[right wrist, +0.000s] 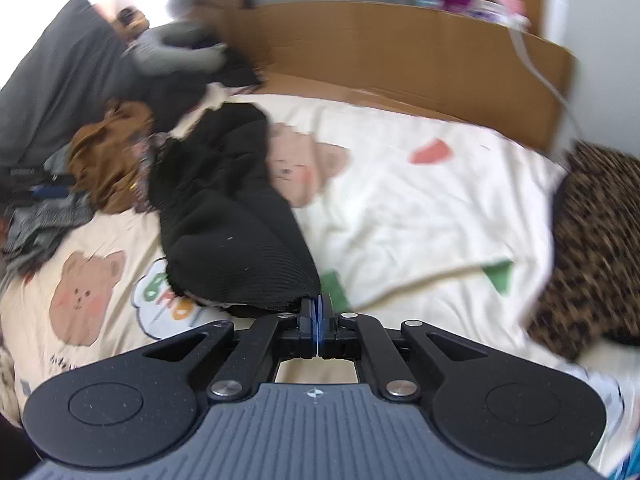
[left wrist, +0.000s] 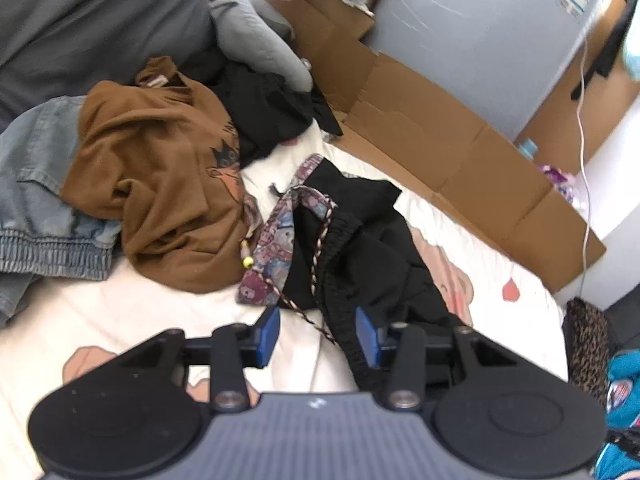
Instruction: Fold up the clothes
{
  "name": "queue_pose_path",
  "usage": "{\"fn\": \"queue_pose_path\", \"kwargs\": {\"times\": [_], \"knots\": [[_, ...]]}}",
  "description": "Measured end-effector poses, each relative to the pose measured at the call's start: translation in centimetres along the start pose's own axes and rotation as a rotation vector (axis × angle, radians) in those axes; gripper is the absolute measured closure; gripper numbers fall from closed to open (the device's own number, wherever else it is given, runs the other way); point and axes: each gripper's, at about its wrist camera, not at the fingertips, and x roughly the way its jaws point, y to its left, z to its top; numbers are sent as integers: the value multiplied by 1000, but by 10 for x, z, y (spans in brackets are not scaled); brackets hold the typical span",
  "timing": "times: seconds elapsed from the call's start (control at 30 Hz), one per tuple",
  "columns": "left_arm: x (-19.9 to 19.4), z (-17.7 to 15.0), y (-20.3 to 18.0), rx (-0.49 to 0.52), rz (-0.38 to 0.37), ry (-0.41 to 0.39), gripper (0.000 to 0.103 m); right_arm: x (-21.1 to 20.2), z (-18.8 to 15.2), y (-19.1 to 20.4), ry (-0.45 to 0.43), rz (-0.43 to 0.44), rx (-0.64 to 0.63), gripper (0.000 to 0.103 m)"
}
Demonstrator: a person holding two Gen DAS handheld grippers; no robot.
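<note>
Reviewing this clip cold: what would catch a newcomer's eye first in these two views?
First, the black garment stretched across the bear-print sheet, its ribbed edge pinched in the shut right hand-held gripper. In the left wrist view, the left hand-held gripper hangs open over the same garment's elastic hem. Behind it, a crumpled brown hoodie tops a pile with denim, against flattened cardboard along the bed's far side.
</note>
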Motion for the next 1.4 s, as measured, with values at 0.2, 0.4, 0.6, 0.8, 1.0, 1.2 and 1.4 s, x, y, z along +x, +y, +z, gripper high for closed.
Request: {"fn": "queue_pose_path", "kwargs": {"times": [0.2,0.4,0.6,0.8,1.0,1.2,1.4], "knots": [[27,6,-16,65,15,23,58,-15,-34,-39,-20,-90,117,103],[47,20,-14,65,61,27,54,-9,-51,-47,-16,-74,143,103],[61,27,-9,78,80,24,53,15,-46,-19,10,-26,77,82],[68,26,2,44,85,38,53,54,-38,35,26,68,-96,61],[67,20,11,59,95,46,53,88,-26,78,39,140,-240,61],[60,12,25,39,93,38,53,115,-15,111,71,174,-390,61],[55,-4,40,3,95,47,53,134,-10,139,93,178,-523,61]]}}
